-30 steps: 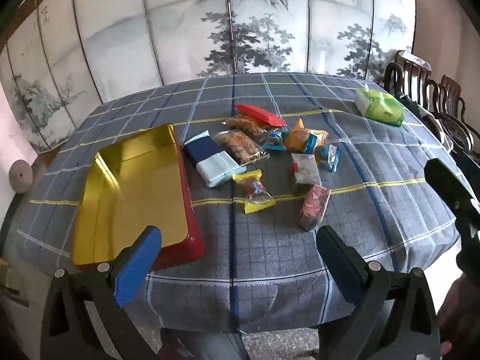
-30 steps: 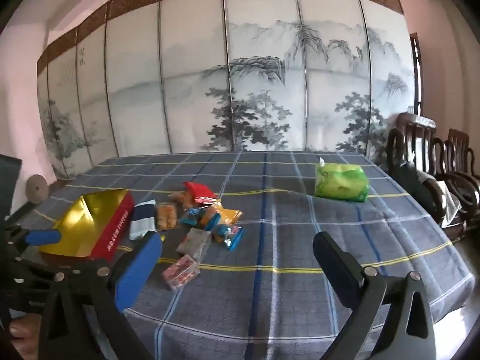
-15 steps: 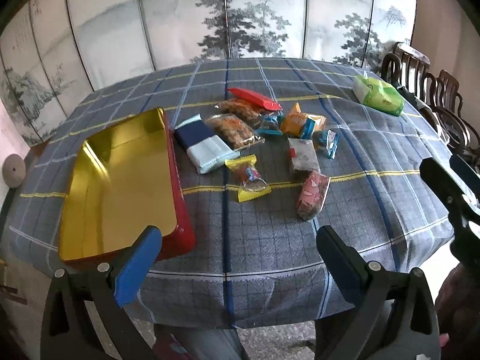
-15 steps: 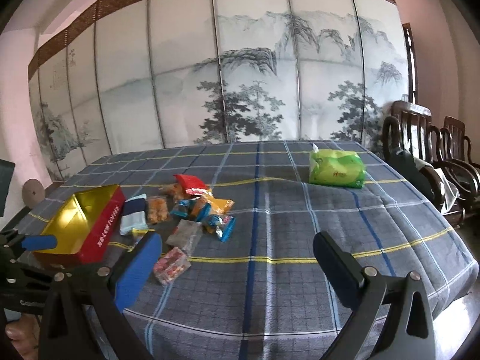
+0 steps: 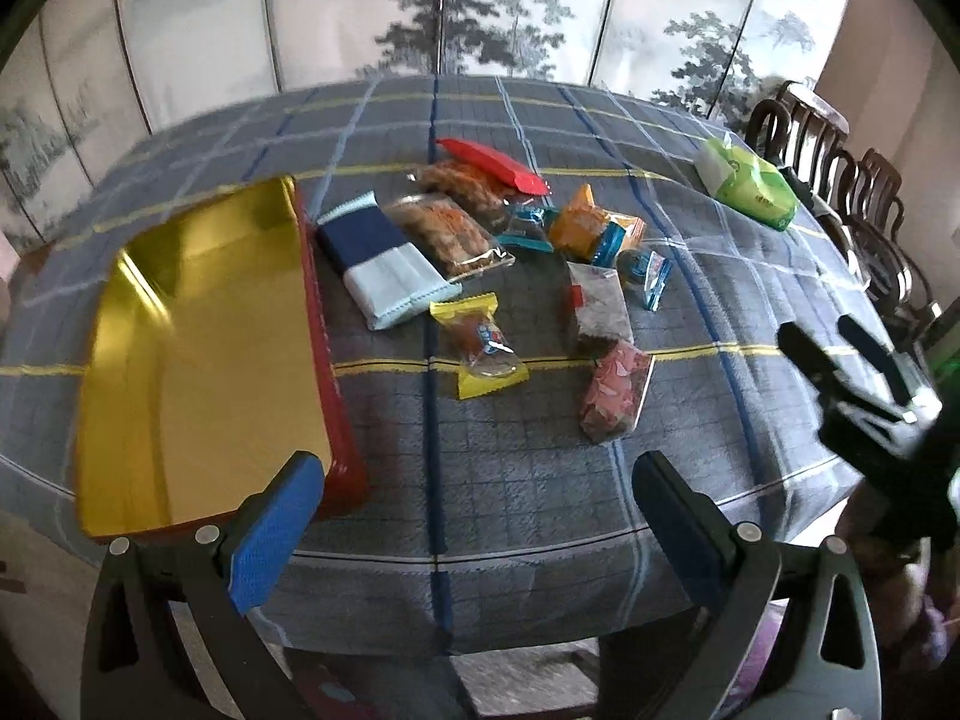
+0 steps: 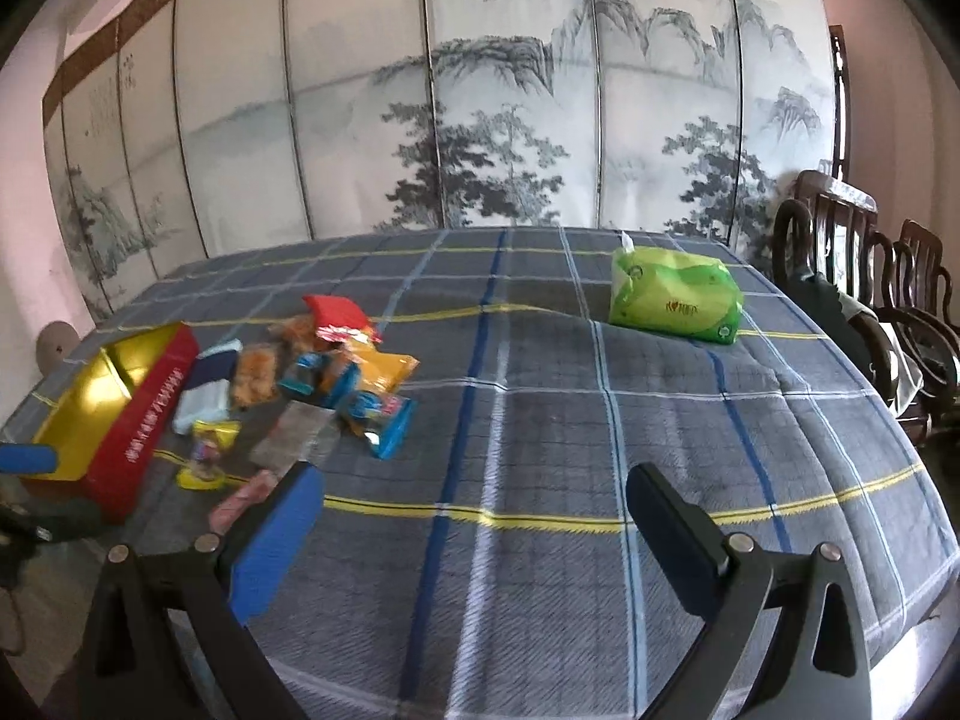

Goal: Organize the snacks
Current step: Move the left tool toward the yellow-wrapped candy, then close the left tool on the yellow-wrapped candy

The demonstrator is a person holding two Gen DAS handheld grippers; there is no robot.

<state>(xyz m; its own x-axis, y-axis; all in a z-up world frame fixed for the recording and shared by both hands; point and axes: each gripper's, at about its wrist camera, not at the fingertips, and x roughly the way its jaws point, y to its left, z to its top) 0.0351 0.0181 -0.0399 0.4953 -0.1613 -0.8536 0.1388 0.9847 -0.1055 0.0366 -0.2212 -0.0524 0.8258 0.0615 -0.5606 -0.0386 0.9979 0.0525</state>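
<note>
We are holding both pairs of fingers spread wide and empty, the left gripper nearer the yellow-wrapped candy packet, lying lengthwise just ahead, gold-lined red tin tray leftward.

Left gripper held above the near edge of the table, jaws spread wide, nothing between them. Right gripper likewise over that edge, jaws wide apart, empty, well right of the left.
</note>
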